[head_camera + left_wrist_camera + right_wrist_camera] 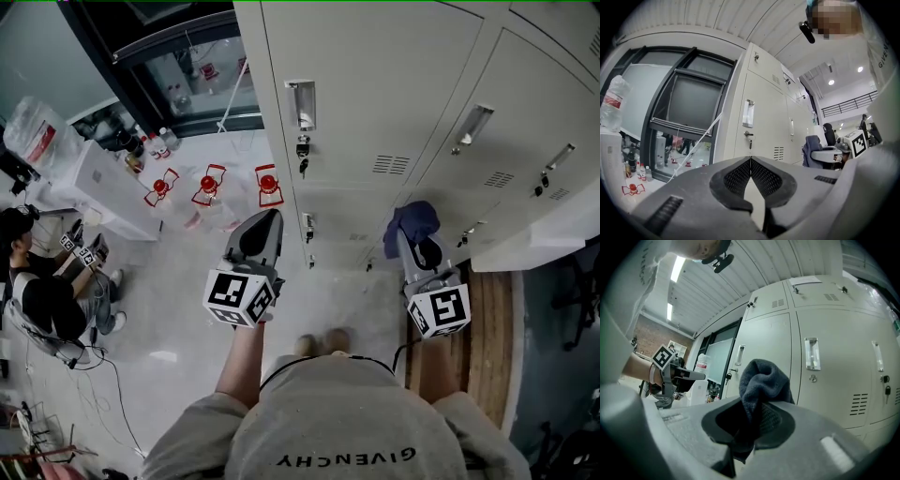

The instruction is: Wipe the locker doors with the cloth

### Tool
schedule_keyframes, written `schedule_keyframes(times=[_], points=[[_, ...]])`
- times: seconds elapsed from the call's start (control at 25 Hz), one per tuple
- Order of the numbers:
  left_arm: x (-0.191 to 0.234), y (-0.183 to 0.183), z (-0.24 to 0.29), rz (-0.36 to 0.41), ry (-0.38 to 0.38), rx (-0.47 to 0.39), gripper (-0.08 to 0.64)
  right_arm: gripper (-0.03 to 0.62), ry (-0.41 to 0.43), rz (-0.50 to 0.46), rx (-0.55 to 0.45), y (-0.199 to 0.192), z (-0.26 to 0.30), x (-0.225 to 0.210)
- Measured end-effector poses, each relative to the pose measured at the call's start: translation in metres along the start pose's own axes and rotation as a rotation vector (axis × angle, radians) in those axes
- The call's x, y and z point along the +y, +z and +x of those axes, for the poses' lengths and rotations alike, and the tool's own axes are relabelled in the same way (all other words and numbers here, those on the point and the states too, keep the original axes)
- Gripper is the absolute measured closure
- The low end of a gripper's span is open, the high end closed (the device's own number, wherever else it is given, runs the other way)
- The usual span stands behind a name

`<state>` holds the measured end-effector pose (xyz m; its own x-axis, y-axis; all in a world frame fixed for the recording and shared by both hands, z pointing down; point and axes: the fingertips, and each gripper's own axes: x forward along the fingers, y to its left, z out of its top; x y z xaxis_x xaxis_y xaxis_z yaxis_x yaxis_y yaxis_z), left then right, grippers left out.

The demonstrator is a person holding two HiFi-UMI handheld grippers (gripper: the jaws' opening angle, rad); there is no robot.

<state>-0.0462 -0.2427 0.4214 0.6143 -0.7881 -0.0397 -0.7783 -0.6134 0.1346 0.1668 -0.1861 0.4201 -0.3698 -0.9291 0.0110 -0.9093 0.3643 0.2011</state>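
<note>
You are holding the left gripper (265, 228) pinched together, empty, before the lockers (375, 112). The right gripper (422, 249) is clamping the bunched cloth (412, 222) near the lockers; rubbing hard risks snagging it on a key (303, 167) and tugging it free.
</note>
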Motion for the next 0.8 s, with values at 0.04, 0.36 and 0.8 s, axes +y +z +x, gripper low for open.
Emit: schedule_keyframes(times=[0.04,0.36,0.8], points=[[0.000,0.000,-0.001,0.000,0.002,0.001,0.561,0.540,-0.002,0.005,0.002,-0.002,0.000,0.000],[0.003,-0.002,-0.001,0.000,0.012,0.004,0.561,0.538,-0.001,0.011,0.013,-0.006,-0.001,-0.001],[0.004,-0.003,-0.003,-0.001,0.013,0.006,0.561,0.538,-0.013,0.024,0.043,-0.016,-0.003,-0.001]])
